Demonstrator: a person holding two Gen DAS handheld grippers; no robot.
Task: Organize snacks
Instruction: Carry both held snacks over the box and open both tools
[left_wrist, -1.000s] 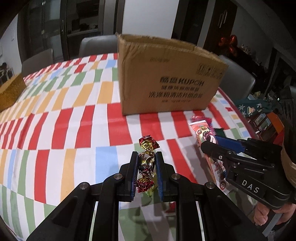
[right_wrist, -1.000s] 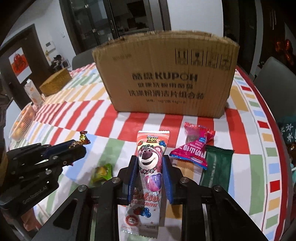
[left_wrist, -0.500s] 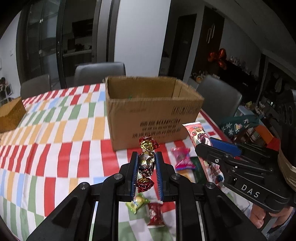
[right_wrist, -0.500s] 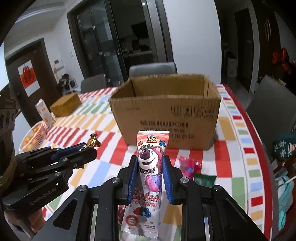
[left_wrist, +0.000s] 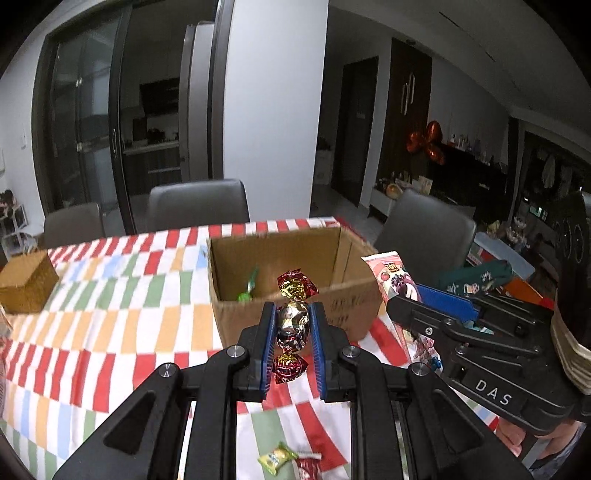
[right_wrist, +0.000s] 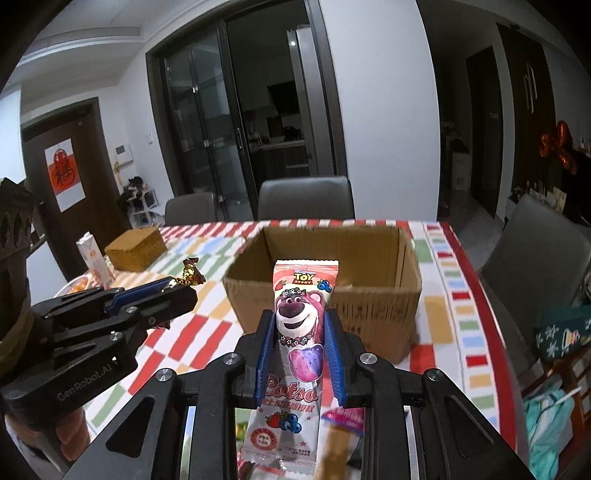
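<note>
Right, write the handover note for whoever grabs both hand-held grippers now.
Left hand-held gripper: shut on a foil-wrapped candy, raised in front of the cardboard box.
Right hand-held gripper: shut on a Lotso snack packet, also raised before the box.
Done: a green-wrapped snack already lies inside the box.
Left: drop both held items in, then collect the yellow-green candy and red candy from the checked tablecloth.
</note>
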